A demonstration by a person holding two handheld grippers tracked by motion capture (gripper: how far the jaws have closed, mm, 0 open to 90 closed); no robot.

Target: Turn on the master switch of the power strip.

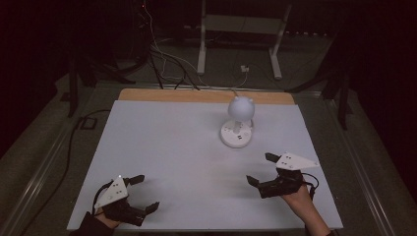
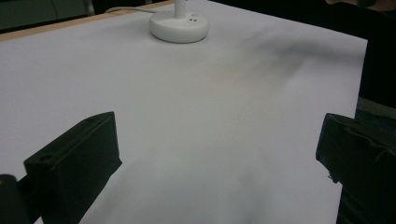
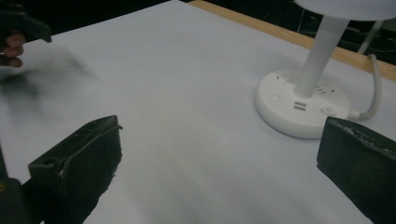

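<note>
I am looking down on the white desk [image 1: 162, 162], which is carrying one thing, a white desk lamp [image 1: 238, 123] standing at the far right, well apart from both claws. I am judging it light up top and weighted below: the round base [image 3: 301, 102] looks like hard, smooth plastic, probably slippery under a pinch, while the thin upright stem [image 3: 322, 46] is offering the narrowest, surest place to close on. The globe-like head [image 1: 240, 107] seems too wide and possibly fragile, so I am ruling it out. A white cord [image 3: 373, 88] is trailing from the base toward the far edge and may drag.

The right claw [image 1: 260, 169] is resting near the right front, released, jaws wide apart, nothing between them. The left claw [image 1: 143, 192] is sitting at the near left, likewise released and empty.

The right gripper view is giving me the sockets and buttons on the base; the high view is giving me the head's shape.
</note>
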